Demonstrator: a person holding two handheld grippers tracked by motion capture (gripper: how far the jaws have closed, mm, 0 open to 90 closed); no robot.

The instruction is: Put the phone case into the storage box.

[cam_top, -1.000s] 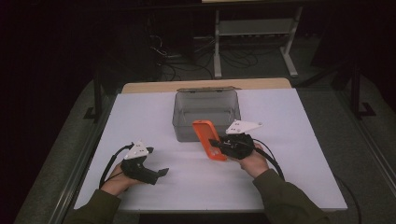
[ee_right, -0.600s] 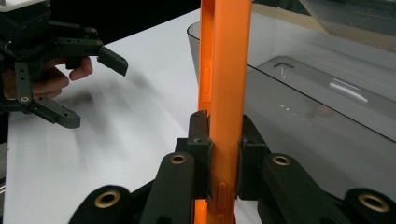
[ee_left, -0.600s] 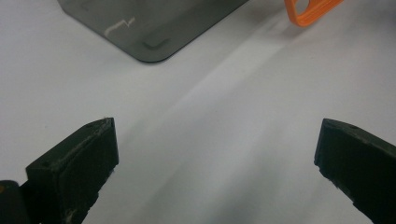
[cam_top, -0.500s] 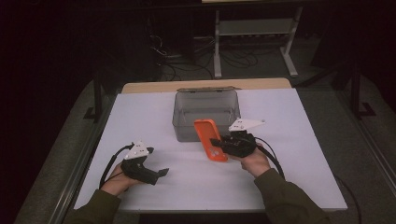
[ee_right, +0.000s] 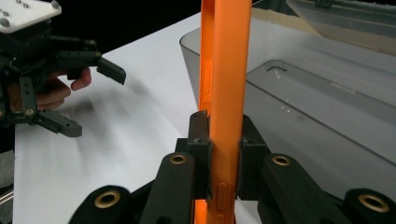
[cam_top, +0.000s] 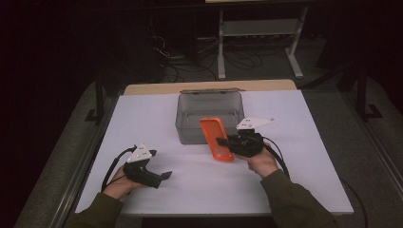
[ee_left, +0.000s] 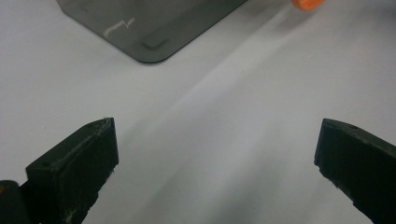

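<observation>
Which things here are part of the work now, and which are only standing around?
In use:
- orange phone case, clamped in the right claw
- grey plastic box, open, just behind the case
- left claw, open and holding nothing, resting on the white table

Standing around:
- metal shelf frame behind the table
- cables on the floor

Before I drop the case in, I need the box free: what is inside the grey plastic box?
The translucent grey plastic box looks empty: its bare floor shows. The orange phone case, clamped in the right gripper, covers its near right corner.
</observation>
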